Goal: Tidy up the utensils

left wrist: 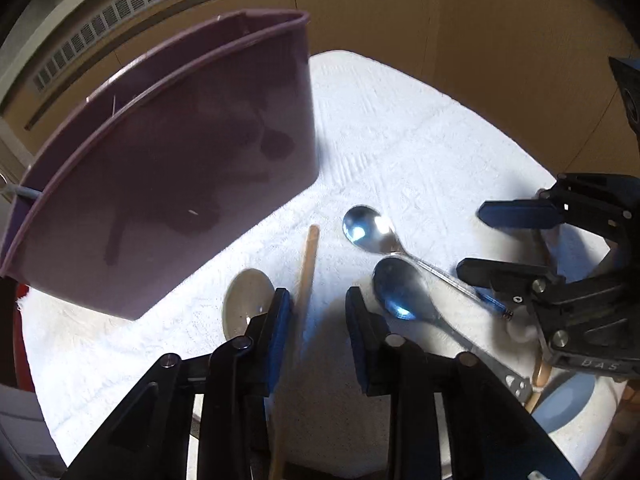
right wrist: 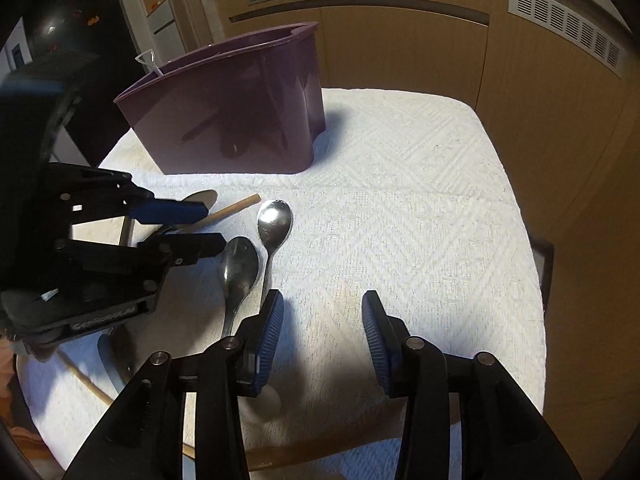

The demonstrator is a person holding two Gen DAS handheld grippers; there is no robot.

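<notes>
Purple plastic caddy, tall-walled and split by a divider, stands on the white woven cloth that covers the desk, towards its far left corner. It sits within reach of the loose cutlery, most likely so each piece has only a short way to go. A thin pale handle sticks up out of its left end.

The utensils lie in a cluster on the left side of the desk, between the caddy and the near edge. The round wooden stick lies with its long axis running from the near edge towards the caddy, its blunt free end pointing at the caddy wall. The left gripper is tilted down over it with its jaws apart. The stick lies between them, close to the left pad, and no squeeze shows, so this reads as lining up for a pick across the shaft.

Just right of it lie two polished steel spoons, one ahead of the other, bowls up and towards the caddy, handles trailing back towards the near right. A duller spoon bowl lies just left of the stick.

The right gripper hangs over bare cloth with its jaws apart and empty, the spoon handles just to its left.
</notes>
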